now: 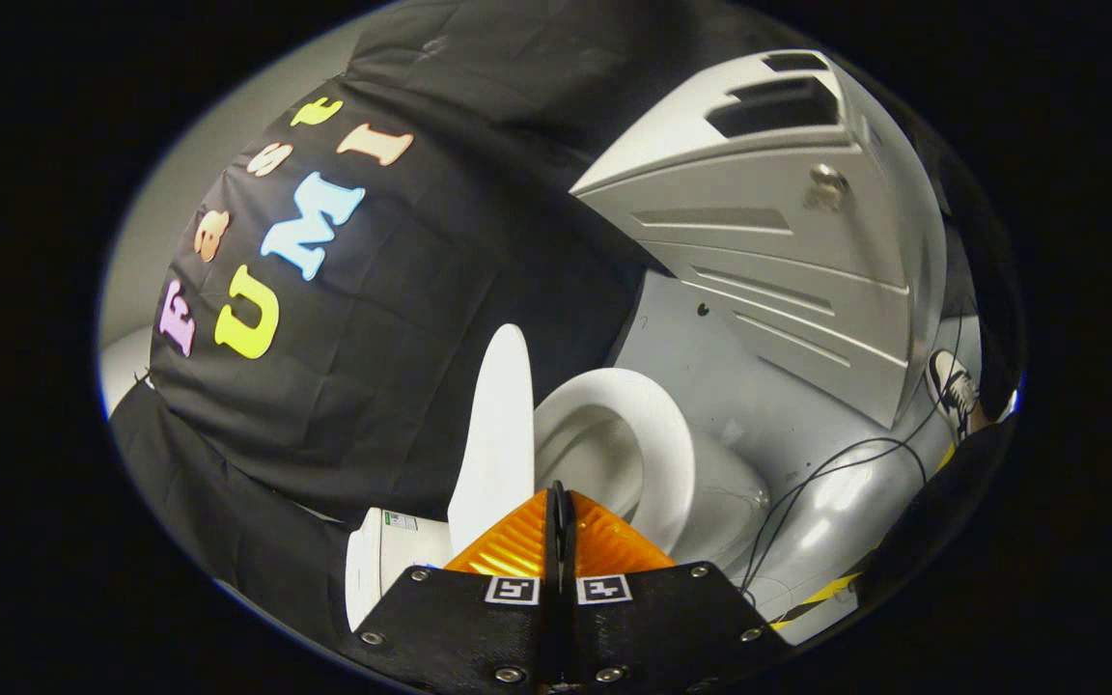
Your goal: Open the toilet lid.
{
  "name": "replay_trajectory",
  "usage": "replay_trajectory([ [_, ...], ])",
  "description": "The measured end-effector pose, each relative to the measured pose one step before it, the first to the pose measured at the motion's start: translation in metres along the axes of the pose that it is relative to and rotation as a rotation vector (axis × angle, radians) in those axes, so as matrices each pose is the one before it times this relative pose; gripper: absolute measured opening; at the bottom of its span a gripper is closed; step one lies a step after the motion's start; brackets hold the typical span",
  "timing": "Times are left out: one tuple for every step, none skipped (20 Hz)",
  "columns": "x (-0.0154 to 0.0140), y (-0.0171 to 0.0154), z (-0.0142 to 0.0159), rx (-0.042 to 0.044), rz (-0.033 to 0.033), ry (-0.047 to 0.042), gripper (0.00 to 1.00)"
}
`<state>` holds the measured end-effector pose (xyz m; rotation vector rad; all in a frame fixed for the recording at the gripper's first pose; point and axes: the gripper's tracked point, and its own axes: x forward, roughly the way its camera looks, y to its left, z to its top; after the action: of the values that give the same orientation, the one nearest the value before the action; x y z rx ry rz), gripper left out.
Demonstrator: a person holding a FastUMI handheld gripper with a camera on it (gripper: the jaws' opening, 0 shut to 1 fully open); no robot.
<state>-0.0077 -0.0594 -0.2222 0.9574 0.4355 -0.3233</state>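
The white toilet lid [496, 439] stands raised, nearly upright, leaning back toward the black cloth wall. Beside it the white seat ring [657, 439] lies down over the open bowl [587, 452]. The tank [384, 560] sits behind the lid. My gripper [557, 502] has its two orange fingers [508, 548] pressed together, shut with nothing between them. The fingertips are just in front of the lid's lower edge and the bowl; whether they touch the lid I cannot tell.
A grey cabinet [788, 251] with slats and a round knob stands beyond the toilet. Black cables [836, 463] run over the pale floor beside the bowl. A person's sneaker [952, 391] shows past the cabinet. Yellow-black tape [821, 594] marks the floor edge.
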Motion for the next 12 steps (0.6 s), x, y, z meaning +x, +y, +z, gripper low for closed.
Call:
replay_trajectory([
  [-0.00488, 0.01066, 0.00183, -0.02909, 0.00063, -0.008, 0.0],
  [-0.00416, 0.01074, 0.00316, -0.02935, 0.00277, -0.01162, 0.0],
  [-0.00484, 0.0111, 0.00157, -0.02793, 0.00443, -0.01216, 0.0],
  [-0.00361, 0.01114, 0.00256, -0.03021, 0.00596, -0.01369, 0.0],
  [-0.00351, 0.01094, 0.00166, -0.03603, 0.00606, -0.01429, 0.0],
  [-0.00225, 0.01056, 0.00239, -0.04222, 0.003, -0.01517, 0.0],
  [-0.00243, 0.00979, 0.00133, -0.04206, 0.00071, -0.01403, 0.0],
  [-0.00221, 0.01173, 0.00425, -0.04197, 0.00422, -0.01546, 0.0],
  [-0.00201, 0.01074, 0.00296, -0.04161, 0.00129, -0.01168, 0.0],
  [-0.00236, 0.00977, 0.00272, -0.03991, -0.00116, -0.00731, 0.0],
  [-0.00258, 0.00896, 0.0021, -0.0373, -0.00431, -0.00892, 0.0],
  [-0.00305, 0.00854, 0.00283, -0.03629, -0.00394, -0.00782, 0.0],
])
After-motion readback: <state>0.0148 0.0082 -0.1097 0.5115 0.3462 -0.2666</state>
